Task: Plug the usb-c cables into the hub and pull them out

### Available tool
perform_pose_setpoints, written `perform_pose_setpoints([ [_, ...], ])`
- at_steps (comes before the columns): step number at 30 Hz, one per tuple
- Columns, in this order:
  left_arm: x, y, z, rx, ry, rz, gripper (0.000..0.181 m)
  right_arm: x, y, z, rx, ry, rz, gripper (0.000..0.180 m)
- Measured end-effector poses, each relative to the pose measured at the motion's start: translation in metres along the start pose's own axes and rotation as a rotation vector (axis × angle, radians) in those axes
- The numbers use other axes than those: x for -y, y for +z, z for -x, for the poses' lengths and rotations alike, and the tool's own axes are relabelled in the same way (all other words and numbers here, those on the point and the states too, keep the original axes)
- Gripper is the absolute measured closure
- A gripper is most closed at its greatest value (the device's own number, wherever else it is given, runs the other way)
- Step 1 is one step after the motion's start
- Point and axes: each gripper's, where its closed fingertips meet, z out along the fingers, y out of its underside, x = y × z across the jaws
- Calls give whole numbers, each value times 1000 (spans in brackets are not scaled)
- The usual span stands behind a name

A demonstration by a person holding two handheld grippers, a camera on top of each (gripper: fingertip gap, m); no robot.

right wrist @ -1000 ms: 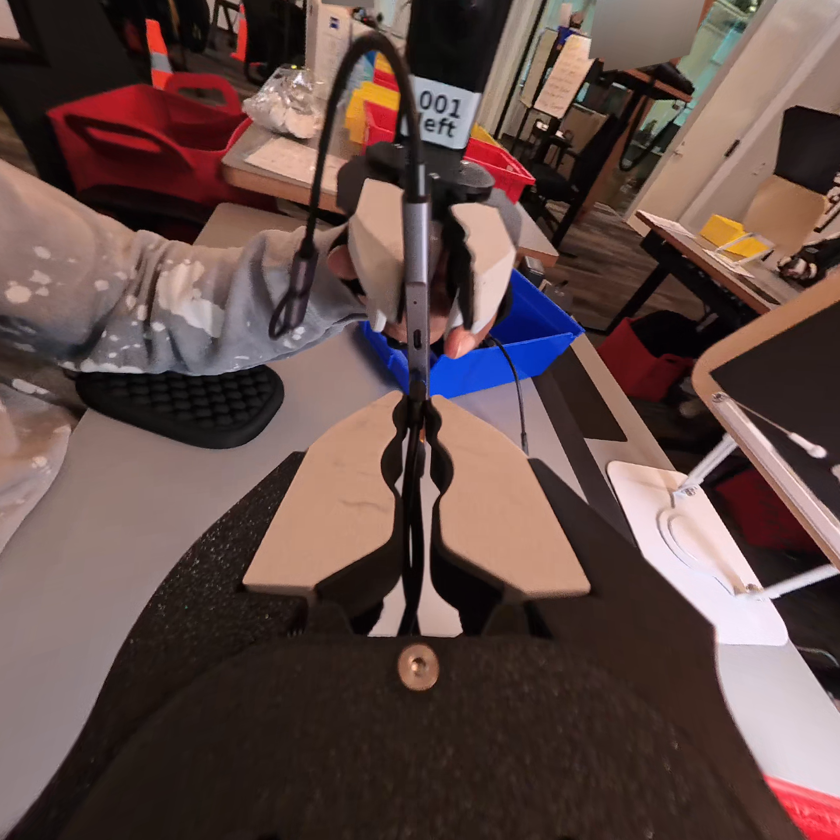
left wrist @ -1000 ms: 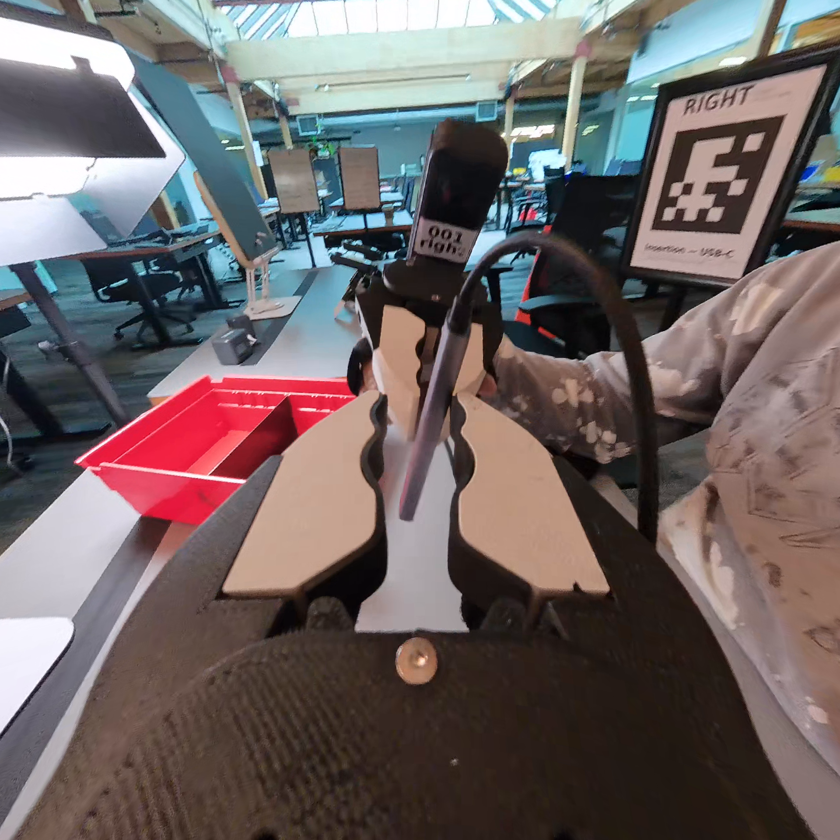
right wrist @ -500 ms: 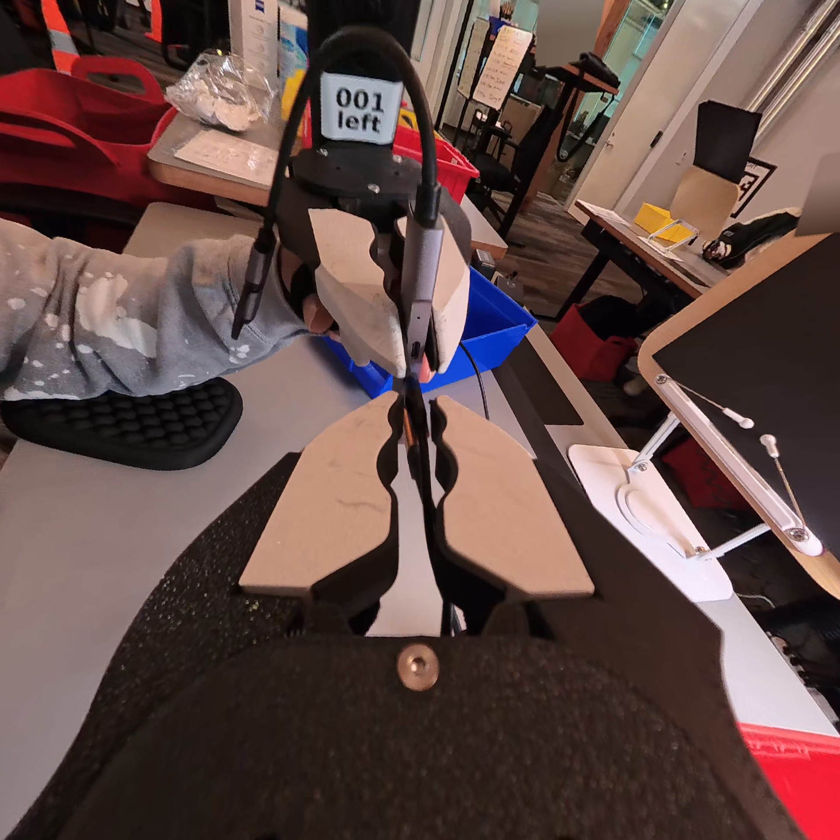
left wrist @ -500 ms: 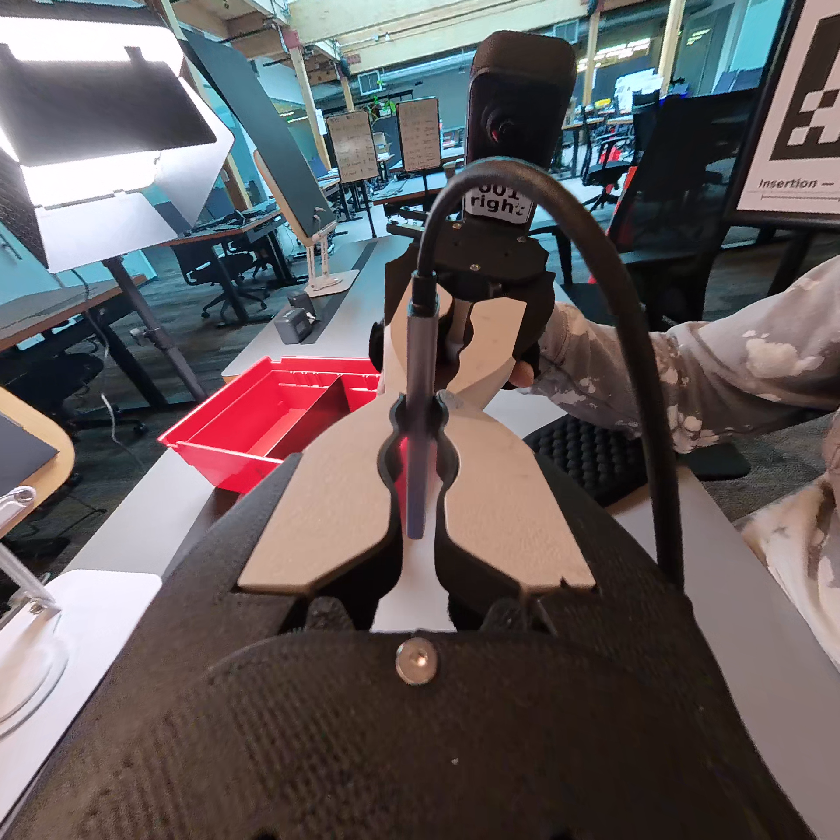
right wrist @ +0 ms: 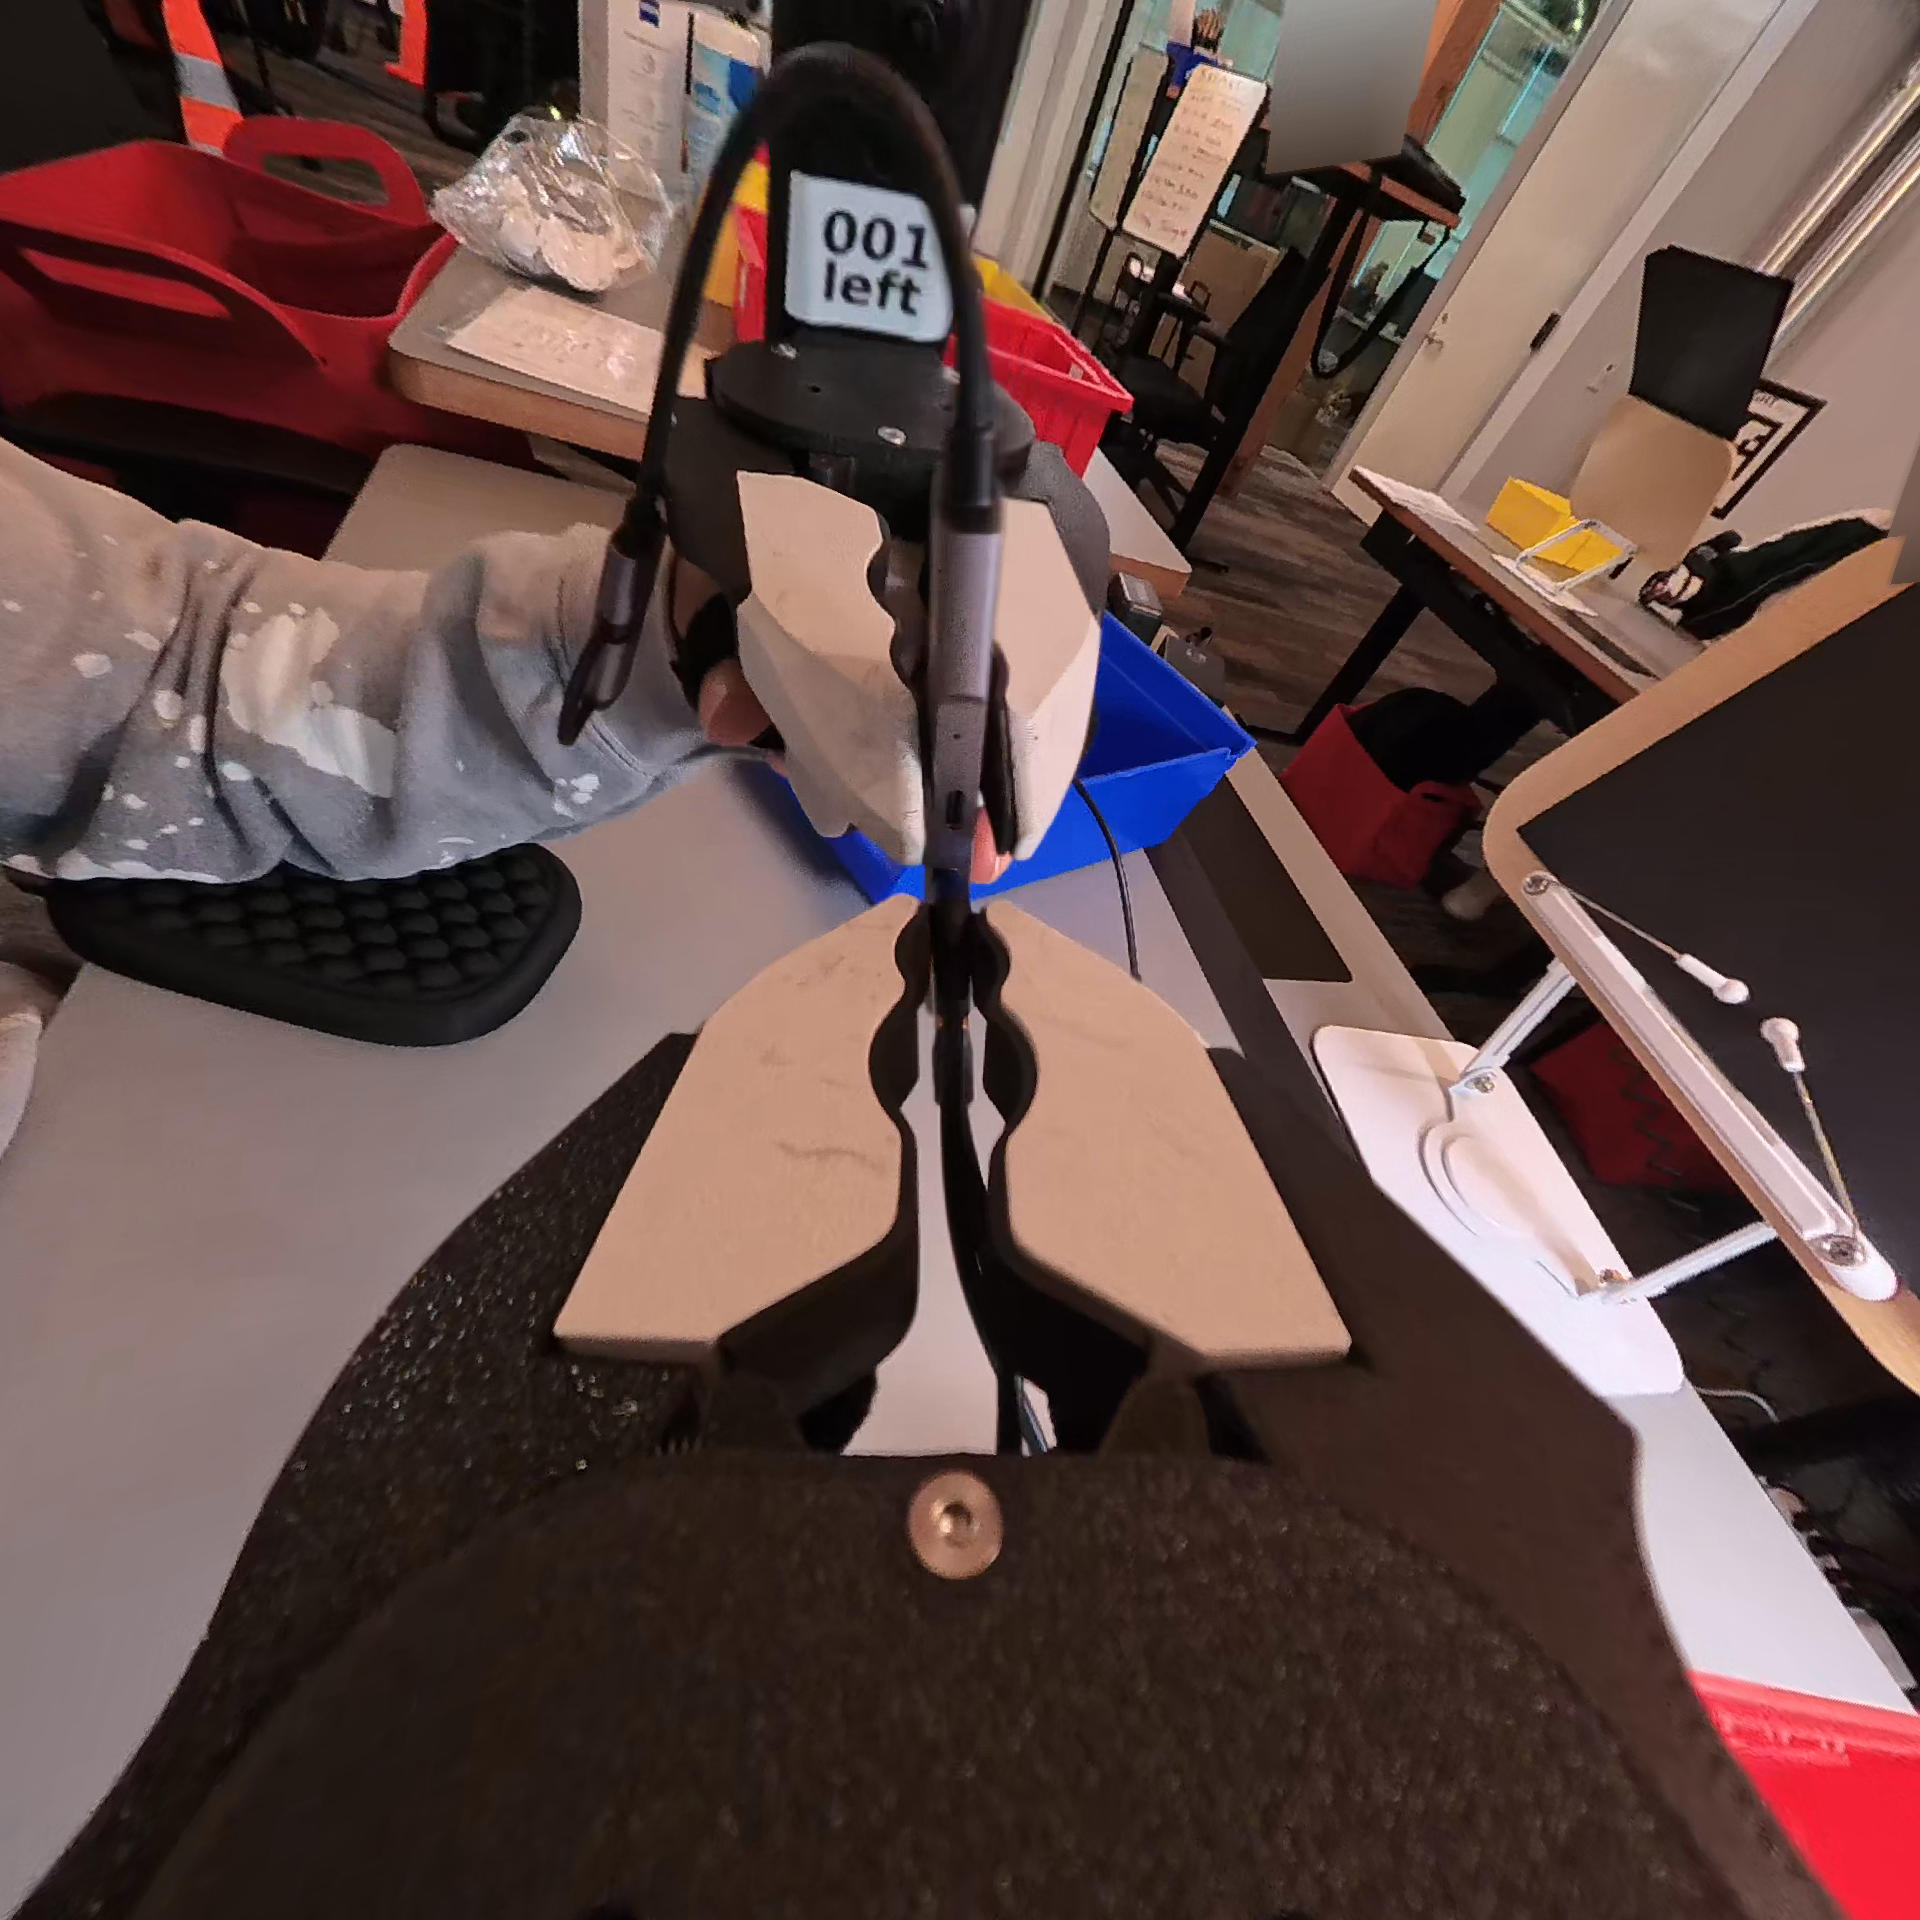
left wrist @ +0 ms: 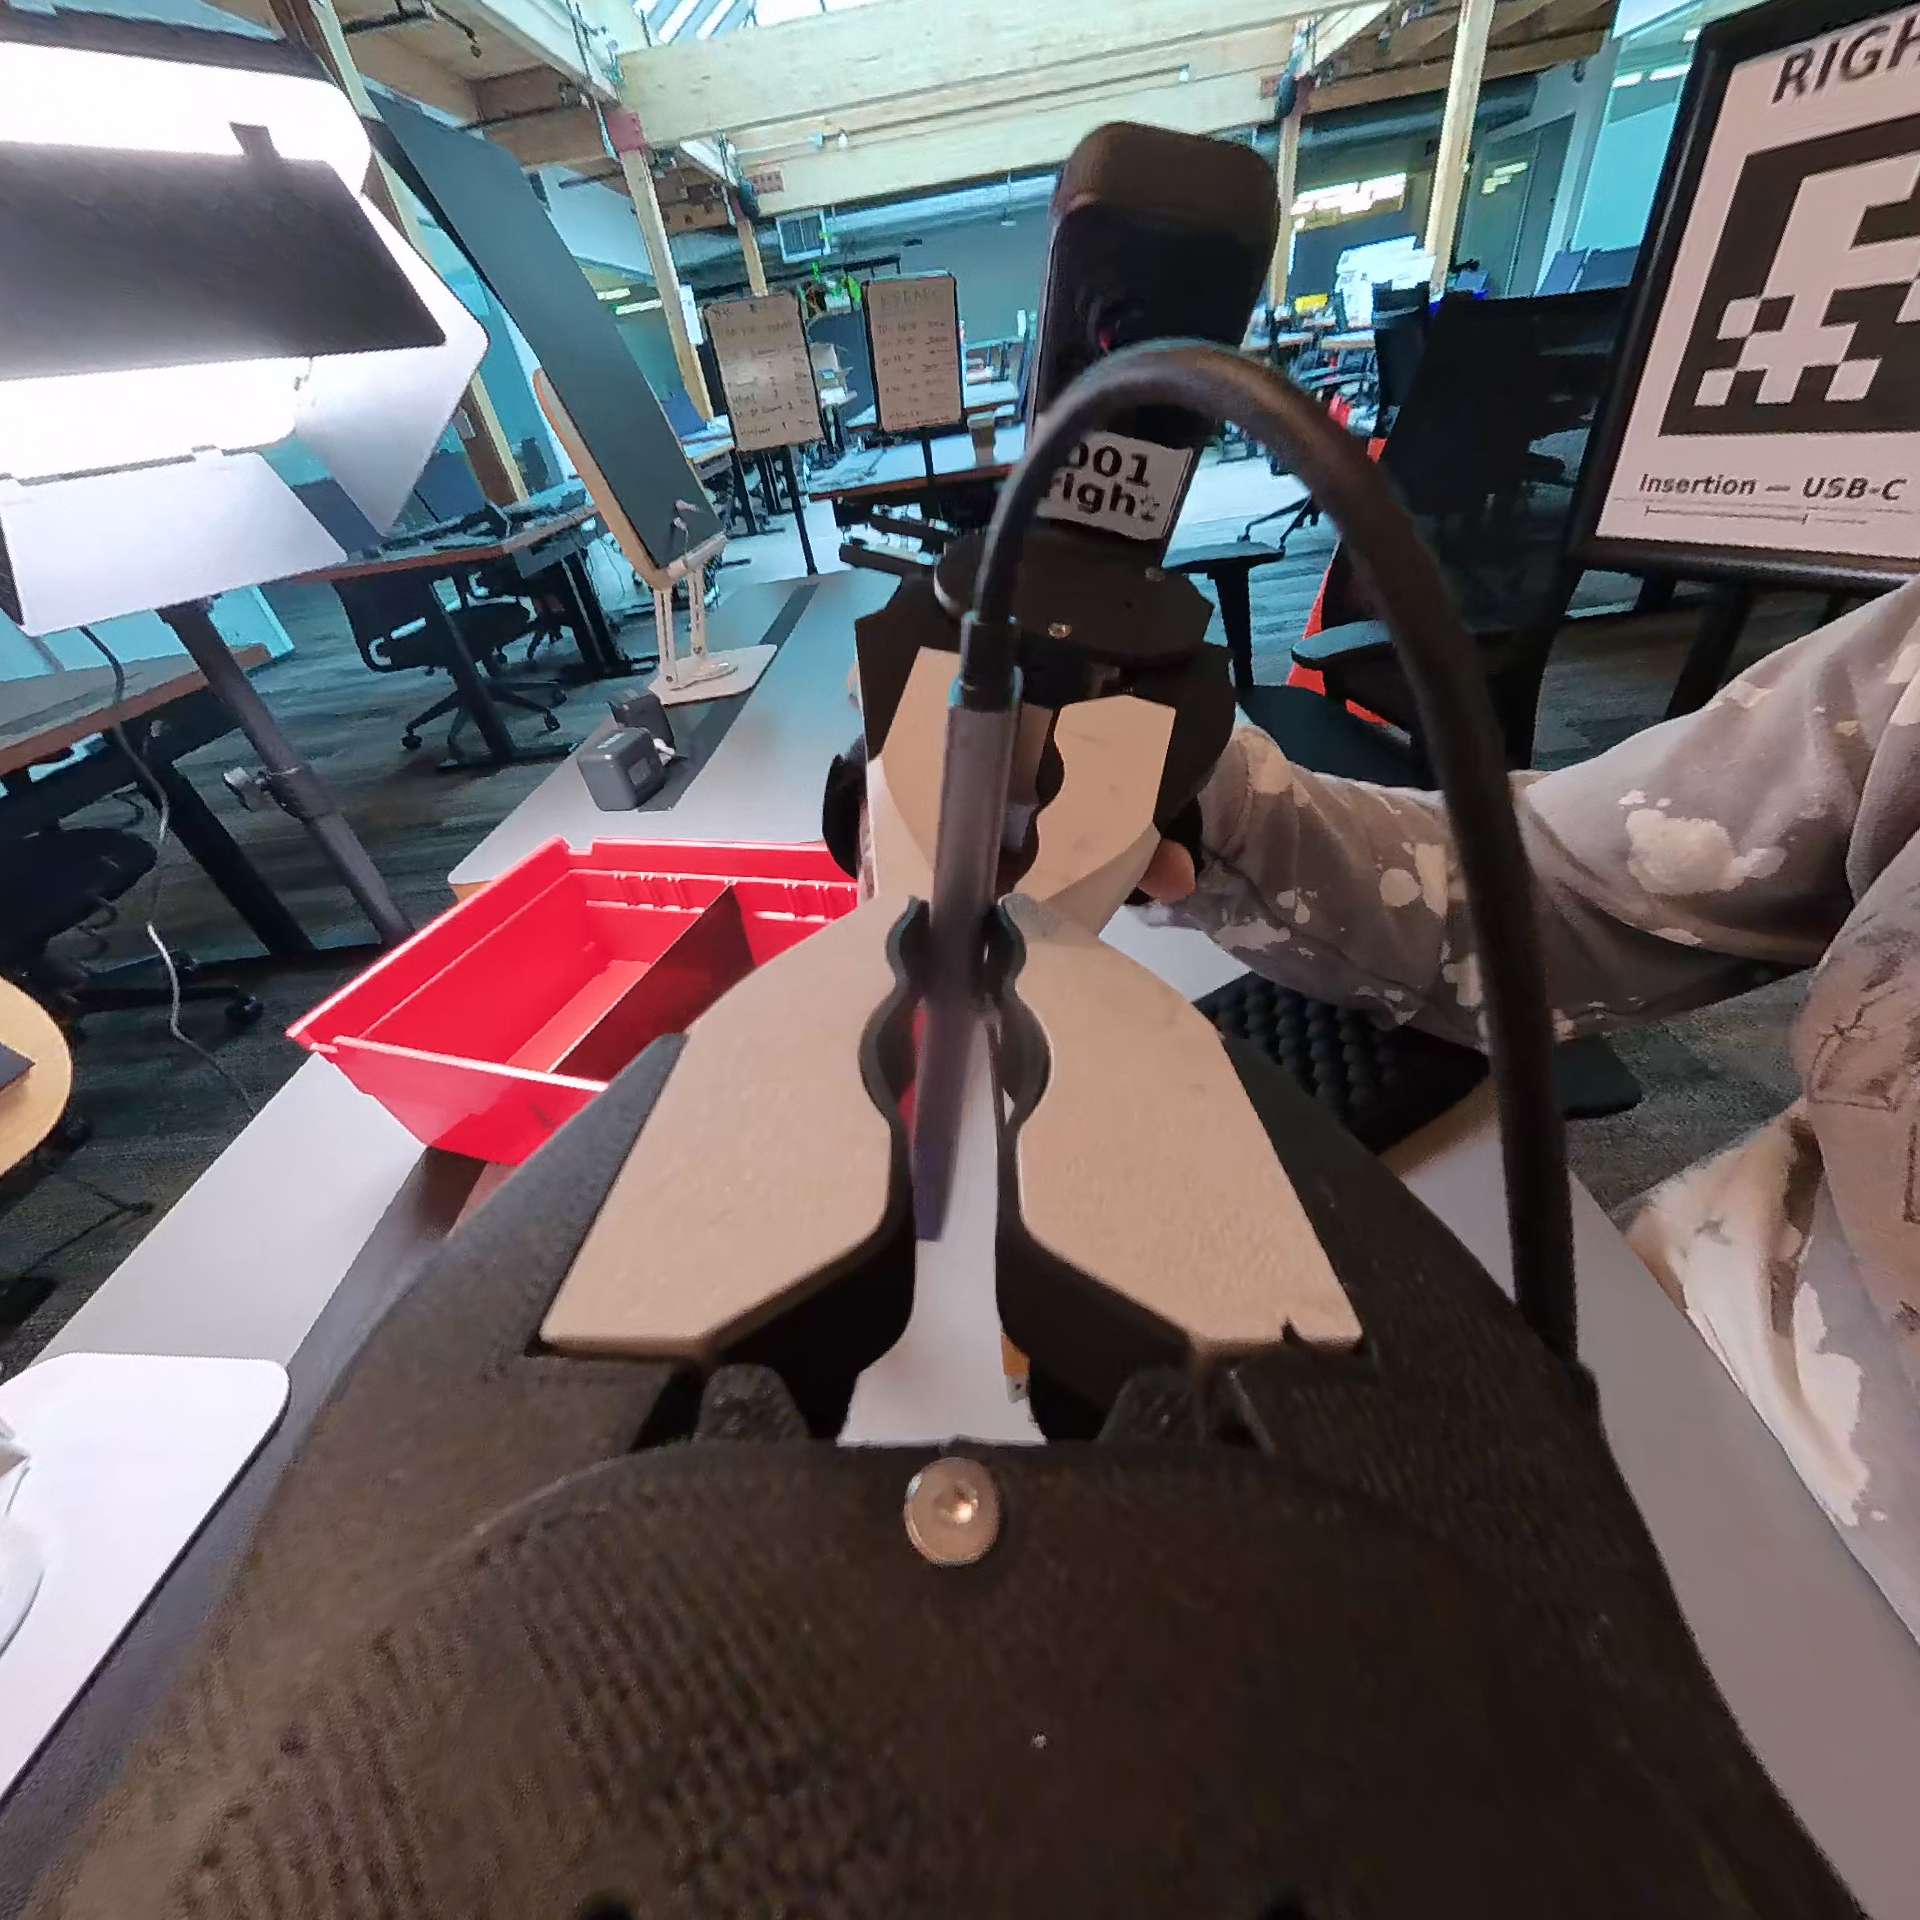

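Observation:
My left gripper (left wrist: 951,925) is shut on a slim grey hub (left wrist: 961,831) that stands edge-on between its fingers. The hub's own black cable (left wrist: 1455,675) loops up and over to the right. In the right wrist view the hub (right wrist: 961,644) points its lower end at me, and its cable's plug (right wrist: 621,592) dangles at the left. My right gripper (right wrist: 951,914) is shut on a black usb-c cable (right wrist: 951,1039). The cable's tip meets the hub's lower end; the joint is hidden. The grippers face each other, fingertips nearly touching, above a grey table (right wrist: 208,1195).
A red tray (left wrist: 540,997) and a blue bin (right wrist: 1153,769) sit on the table behind the grippers. A black ribbed mat (right wrist: 332,945) lies under the person's sleeve (right wrist: 260,707). A white stand base (right wrist: 1475,1174) holds a tilted dark board. A marker sign (left wrist: 1787,291) stands at the right. My two grippers' fingertips are within a few centimetres of each other.
Both grippers swung together while still facing each other. The hub leaned to one side between my left fingers and now stands nearly upright. Both grips are unchanged.

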Motion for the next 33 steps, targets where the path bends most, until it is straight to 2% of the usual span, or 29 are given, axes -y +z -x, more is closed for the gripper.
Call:
perform_pose_setpoints([
  [14,-11,2,0,31,70,94,170,-3,0,3,17,13,22,173],
  [23,-1,-3,3,16,1,17,170,5,-12,-6,-11,31,-30,165],
  [33,1,0,-5,-32,-19,-9,170,7,-5,5,29,15,-32,173],
])
